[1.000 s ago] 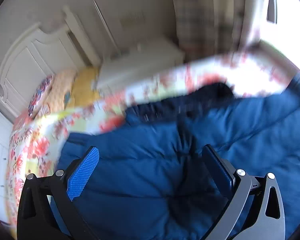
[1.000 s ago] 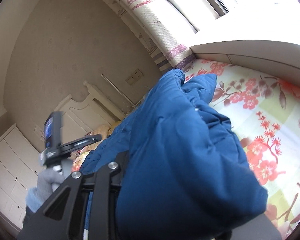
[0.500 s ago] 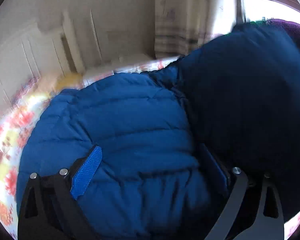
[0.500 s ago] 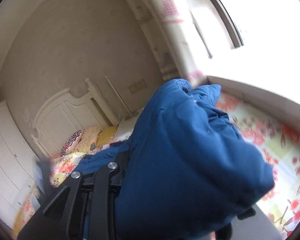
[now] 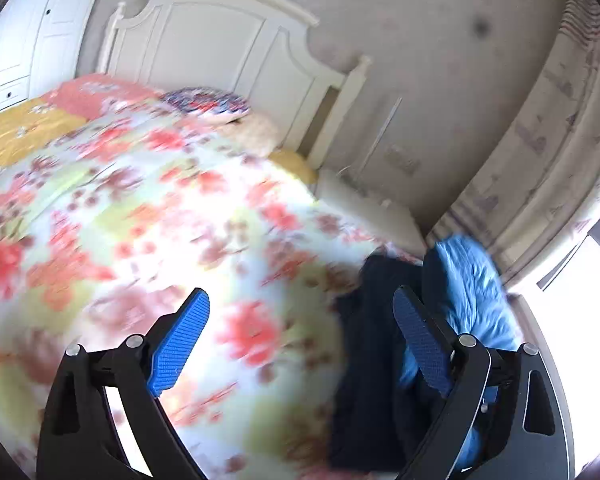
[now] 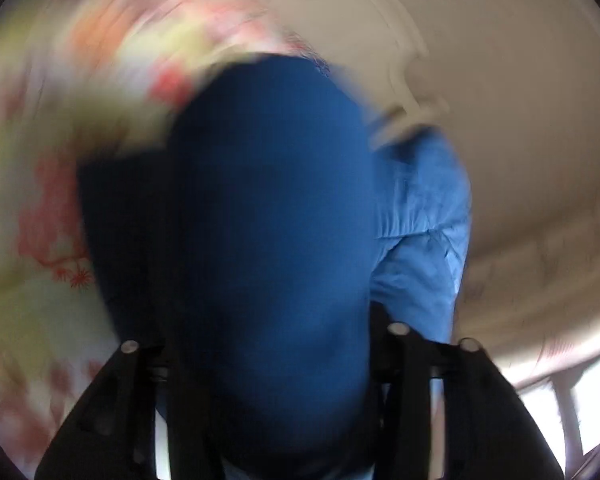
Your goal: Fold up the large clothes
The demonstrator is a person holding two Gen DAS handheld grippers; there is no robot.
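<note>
Blue jacket (image 5: 464, 280) lies at bed's (image 5: 140, 208) window-side edge, off the wide-open, empty left tool's (image 5: 300, 344) right finger; right tool (image 6: 268, 360) nearer, jaws opening with jacket fabric between them.

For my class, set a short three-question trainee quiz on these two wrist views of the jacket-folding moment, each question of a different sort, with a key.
1. True or false: the left gripper has blue jacket fabric pinched between its pads.
2. Multiple choice: what fills the middle of the right wrist view? A) a white pillow B) the blue jacket C) a wooden chair
3. Fill in: the bedspread has a ____ print.

Key: 1 false, its pads stand apart over the bedspread; 2 B; 3 floral.
</note>
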